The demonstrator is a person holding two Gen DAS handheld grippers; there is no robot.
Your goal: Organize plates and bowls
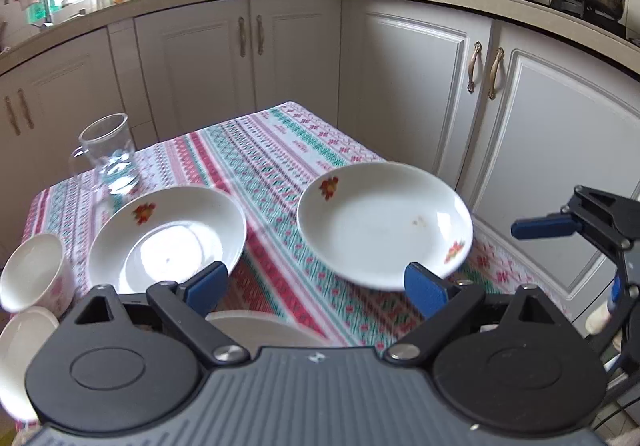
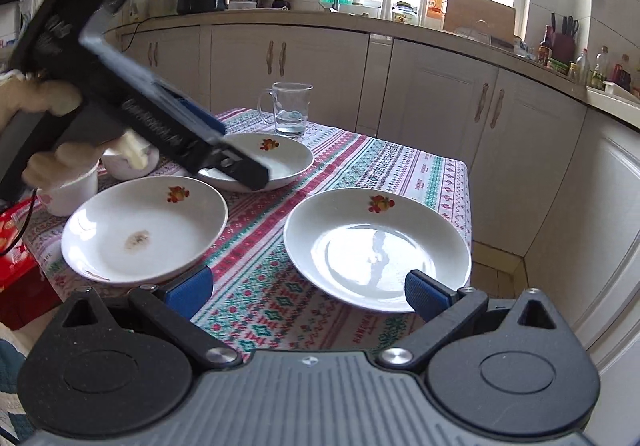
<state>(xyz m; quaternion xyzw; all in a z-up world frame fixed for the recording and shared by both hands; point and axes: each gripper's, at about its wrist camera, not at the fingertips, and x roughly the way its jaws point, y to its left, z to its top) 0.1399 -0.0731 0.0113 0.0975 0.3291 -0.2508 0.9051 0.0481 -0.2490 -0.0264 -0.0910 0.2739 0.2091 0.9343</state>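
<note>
Three white plates with a flower print lie on the patterned tablecloth (image 2: 384, 162). In the right wrist view a stained plate (image 2: 144, 226) is near left, a clean plate (image 2: 376, 246) near right and a third plate (image 2: 288, 160) further back. My right gripper (image 2: 308, 292) is open and empty, low over the cloth between the two near plates. My left gripper (image 1: 316, 288) is also open and empty, between a left plate (image 1: 168, 238) and a right plate (image 1: 384, 222). A further plate rim (image 1: 256, 326) shows under it. A gloved hand (image 2: 52, 98) holds it above the far plate.
A glass mug (image 2: 290, 110) with a little water stands at the table's far side. A white cup (image 1: 32, 274) and a small white dish (image 1: 20, 346) sit at the left edge. A red box (image 2: 16, 246) lies beside the table. Kitchen cabinets (image 1: 400, 86) surround the table.
</note>
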